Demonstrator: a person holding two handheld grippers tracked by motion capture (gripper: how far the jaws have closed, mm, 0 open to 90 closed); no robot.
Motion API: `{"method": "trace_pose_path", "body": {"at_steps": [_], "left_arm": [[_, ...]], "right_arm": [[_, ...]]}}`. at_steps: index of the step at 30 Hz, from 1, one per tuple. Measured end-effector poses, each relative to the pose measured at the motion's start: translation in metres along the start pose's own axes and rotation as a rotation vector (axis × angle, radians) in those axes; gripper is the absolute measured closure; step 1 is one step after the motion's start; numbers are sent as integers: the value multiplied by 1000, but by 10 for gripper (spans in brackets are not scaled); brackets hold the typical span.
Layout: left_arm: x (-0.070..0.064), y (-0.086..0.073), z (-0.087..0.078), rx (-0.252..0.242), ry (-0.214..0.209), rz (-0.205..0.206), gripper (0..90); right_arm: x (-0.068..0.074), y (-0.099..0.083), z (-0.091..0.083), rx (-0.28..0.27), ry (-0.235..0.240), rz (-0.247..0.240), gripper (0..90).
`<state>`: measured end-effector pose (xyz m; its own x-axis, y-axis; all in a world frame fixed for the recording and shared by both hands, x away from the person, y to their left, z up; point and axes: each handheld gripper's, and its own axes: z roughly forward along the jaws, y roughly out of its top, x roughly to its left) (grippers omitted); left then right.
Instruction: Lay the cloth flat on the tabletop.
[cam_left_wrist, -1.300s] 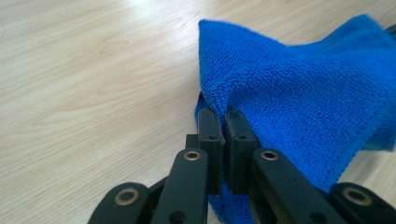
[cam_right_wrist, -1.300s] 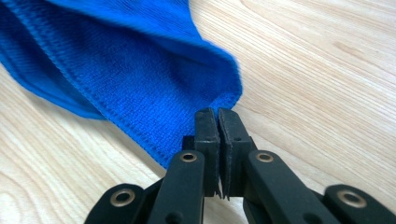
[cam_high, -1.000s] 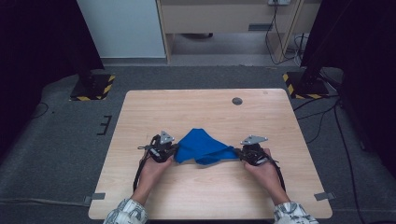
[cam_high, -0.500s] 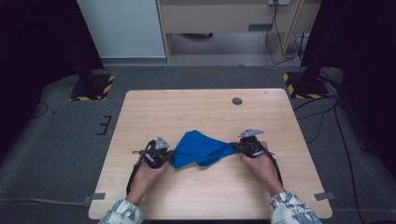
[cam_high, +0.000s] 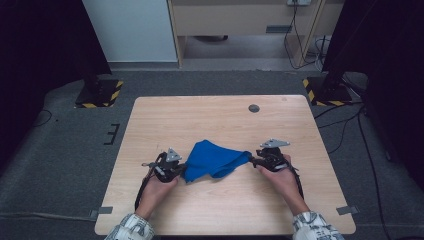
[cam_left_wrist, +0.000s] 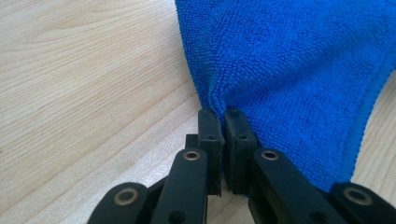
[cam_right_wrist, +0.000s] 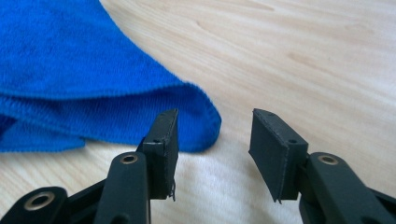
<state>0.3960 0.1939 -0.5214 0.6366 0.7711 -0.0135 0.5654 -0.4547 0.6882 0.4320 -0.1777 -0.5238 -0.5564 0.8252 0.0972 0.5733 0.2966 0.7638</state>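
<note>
A blue microfibre cloth (cam_high: 214, 158) lies bunched on the wooden table (cam_high: 225, 120) between the two hands. My left gripper (cam_high: 176, 169) is shut on the cloth's left corner; in the left gripper view its jaws pinch a fold of the cloth (cam_left_wrist: 299, 70) at the gripper (cam_left_wrist: 223, 119). My right gripper (cam_high: 256, 160) sits at the cloth's right tip. In the right gripper view the gripper (cam_right_wrist: 212, 140) stands open, and the cloth's folded corner (cam_right_wrist: 93, 102) lies just ahead of its left jaw, not held.
A small dark round disc (cam_high: 254, 108) sits on the table toward the far right. Black stands with yellow-black striped bases (cam_high: 100, 95) (cam_high: 325, 92) flank the table on the floor. Bare wood lies ahead of and behind the cloth.
Both hands have drawn back toward the table's near edge and slightly apart, dragging the cloth with them. The cloth now lies more stretched between them.
</note>
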Motion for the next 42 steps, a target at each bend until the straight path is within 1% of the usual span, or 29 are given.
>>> {"method": "trace_pose_path", "body": {"at_steps": [3,5,8,10,11,12,14,15,17,20,24,27,29,30,32,34,37,40,42], "left_arm": [[0,0,0,0,3,-1,864],[0,0,0,-4,3,-2,863],[1,-1,1,-11,4,-1,858],[1,-2,0,-13,4,0,853],[1,-2,0,-16,3,-1,851],[2,-2,1,-22,2,-1,846],[2,-3,0,-25,5,-1,834],[2,-3,0,-28,10,0,814],[3,-4,-1,-42,23,-3,752],[4,-5,-6,-86,43,-3,634],[2,-5,-16,-147,39,5,525],[2,-9,-25,-180,34,3,469],[3,-11,-30,-192,23,-9,429],[2,-12,-34,-207,15,-5,424],[-2,-14,-40,-226,6,21,428],[-7,-15,-45,-243,-15,43,420],[-19,-18,-45,-240,-47,70,393],[-28,-18,-38,-216,-72,87,352],[-33,-18,-33,-200,-72,106,315]], "right_arm": [[0,-3,3,11,-1,7,506],[1,-3,7,17,-2,4,503],[2,-1,13,30,-3,-3,519],[3,-1,16,23,-5,-7,552],[4,-1,16,21,-2,-3,584],[5,-1,17,19,7,-2,646],[7,-1,18,19,19,-25,755],[7,-1,18,21,28,-39,822],[8,-1,16,20,34,-41,867],[7,-1,10,18,39,-45,874],[6,-2,3,12,36,-55,875],[5,-3,0,7,37,-50,875],[5,-2,-1,6,39,-50,876],[6,-2,-2,3,37,-47,876],[7,-2,-3,3,39,-51,876],[7,-2,-5,-1,40,-51,876],[8,-1,-5,-5,42,-51,876],[9,-1,-5,-10,45,-58,876],[10,-1,-6,-11,47,-57,876]]}}
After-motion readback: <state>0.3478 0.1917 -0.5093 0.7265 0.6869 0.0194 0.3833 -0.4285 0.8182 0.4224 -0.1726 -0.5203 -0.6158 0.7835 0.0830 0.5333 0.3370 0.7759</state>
